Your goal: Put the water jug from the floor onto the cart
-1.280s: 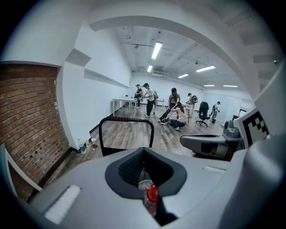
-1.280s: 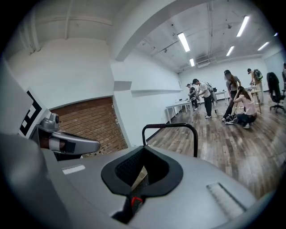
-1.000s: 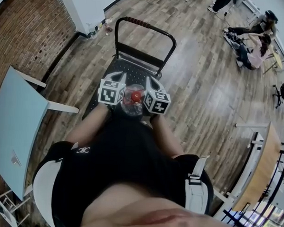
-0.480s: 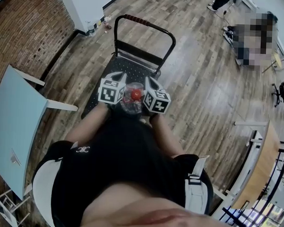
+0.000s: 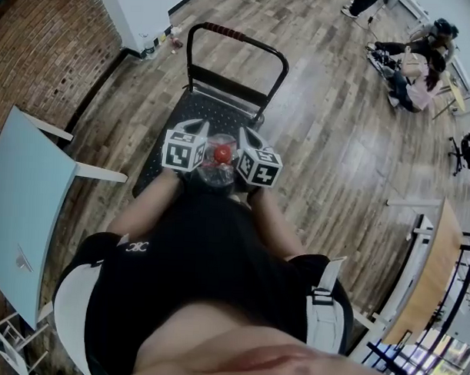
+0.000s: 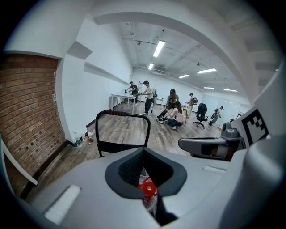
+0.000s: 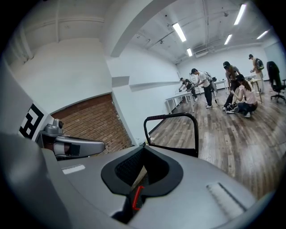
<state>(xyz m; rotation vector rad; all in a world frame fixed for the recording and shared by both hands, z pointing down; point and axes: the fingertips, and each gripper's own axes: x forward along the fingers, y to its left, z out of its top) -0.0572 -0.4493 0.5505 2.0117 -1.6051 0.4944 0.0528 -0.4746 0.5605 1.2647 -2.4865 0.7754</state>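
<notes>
— Where's the jug (image 5: 218, 170)?
— Middle of the frame: clear plastic with a red cap (image 5: 221, 153), between the left gripper (image 5: 197, 128) and right gripper (image 5: 249, 136), over the near end of the black cart (image 5: 195, 108). Both sets of fingers are closed tip to tip.
— Resting on it?
— Can't tell, its bottom is hidden. Plank floor (image 5: 329, 148), brick wall (image 5: 48, 38) upper left.

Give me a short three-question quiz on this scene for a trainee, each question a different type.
1. True or false: the water jug is between the left gripper and the right gripper.
2. The jug's cap is: A blue, B red, C white.
3. Fill in: the cart has a black deck and a ___ at its far end.
Key: 1 true; 2 B; 3 handle.
</notes>
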